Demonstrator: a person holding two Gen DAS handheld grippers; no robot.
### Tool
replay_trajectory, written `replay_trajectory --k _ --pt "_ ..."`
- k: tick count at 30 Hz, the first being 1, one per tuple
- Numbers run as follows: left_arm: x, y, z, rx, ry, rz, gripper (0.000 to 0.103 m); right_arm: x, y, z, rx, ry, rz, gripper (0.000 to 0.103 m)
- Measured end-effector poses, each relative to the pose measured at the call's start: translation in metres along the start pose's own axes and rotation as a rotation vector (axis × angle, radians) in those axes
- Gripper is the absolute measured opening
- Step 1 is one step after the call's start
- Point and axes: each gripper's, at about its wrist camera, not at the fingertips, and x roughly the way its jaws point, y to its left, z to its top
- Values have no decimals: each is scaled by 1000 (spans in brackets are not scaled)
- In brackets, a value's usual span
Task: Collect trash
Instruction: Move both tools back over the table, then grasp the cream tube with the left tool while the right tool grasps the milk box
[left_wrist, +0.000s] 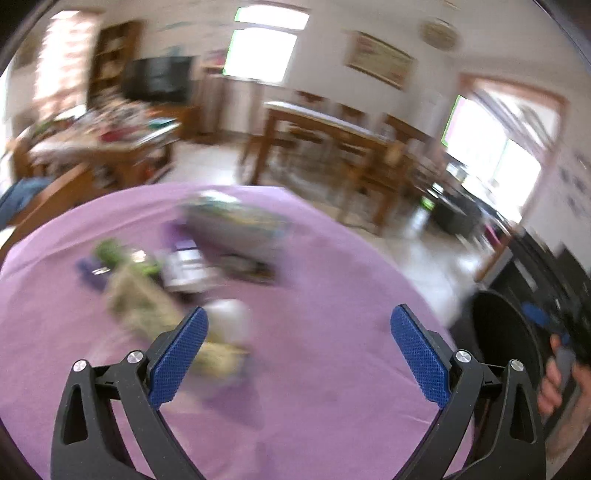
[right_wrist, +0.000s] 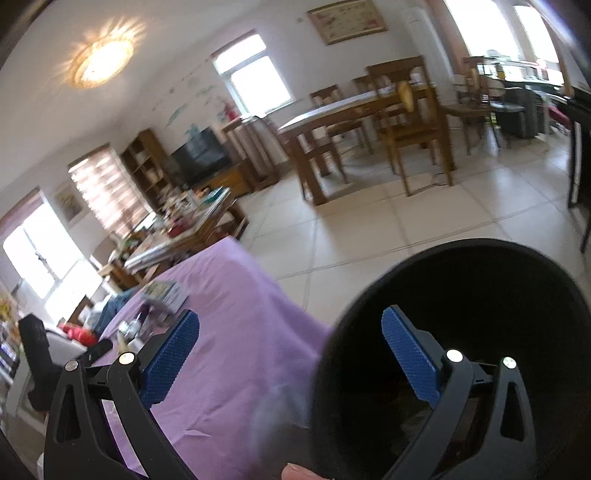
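Left claw (left_wrist: 299, 319): blue-padded fingers spread wide, nothing between them, hovering above the purple-clothed surface (left_wrist: 332, 387).

Trash, left wrist view, heavily motion-blurred:
- crumpled tan-and-green wrapper (left_wrist: 147, 310), just ahead of the left finger and partly hidden behind it;
- small white blurred piece (left_wrist: 231, 317), beside the wrapper, just inside the left finger's tip;
- further ahead, a flat grey-and-green printed packet (left_wrist: 236, 225), with a pale lilac box-like item (left_wrist: 184, 266) and a dark flat object (left_wrist: 247, 267) just in front of it;
- green scrap (left_wrist: 110, 251) and a dark purple scrap (left_wrist: 90, 271), ahead and to the left.
Blur prevents identifying these more closely.

Round black bin (left_wrist: 502, 339) sits off the surface edge, to the right of the left claw. The person's right hand (left_wrist: 557, 380) shows beyond it, gripping a handle.

Right claw (right_wrist: 290, 319): fingers also spread, empty. Its right finger lies over the dark opening of the black bin (right_wrist: 461, 280); its left finger lies over the purple surface (right_wrist: 236, 332). A pale blurred smear (right_wrist: 280, 410) appears between the fingers, near the bin's rim; cannot tell what it is. The trash cluster (right_wrist: 159, 299) lies ahead-left of this claw, well apart from the bin.
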Motion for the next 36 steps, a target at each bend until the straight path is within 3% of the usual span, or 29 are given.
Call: replay_trajectory --k 2,5,8,13,20,24,27,31,32,33,36 --pt "2 30 6 -73 17 42 72 10 16 -1 -24 23 24 98" --pt "11 70 13 -172 57 110 64 24 41 -2 -64 47 62 98" --pt "22 95 15 -209 104 134 61 39 66 -1 -106 64 92 98" --pt "41 97 17 -177 150 150 52 71 103 3 -176 97 125 98" --pt "36 110 16 -119 174 112 27 140 171 5 -388 192 156 98" --pt "27 119 4 -68 179 93 24 188 213 2 -543 260 135 98" --pt "20 128 0 -101 174 46 21 214 235 -5 -652 273 113 98" --pt "20 121 0 -75 171 32 20 246 249 -6 -736 327 90 98" --pt "20 119 0 -71 170 31 19 251 249 -6 -745 342 85 95" --pt "20 120 -1 -72 170 28 19 256 249 -6 -750 359 82 85" --pt "20 124 -1 -92 166 16 19 265 246 -10 -753 413 82 64"
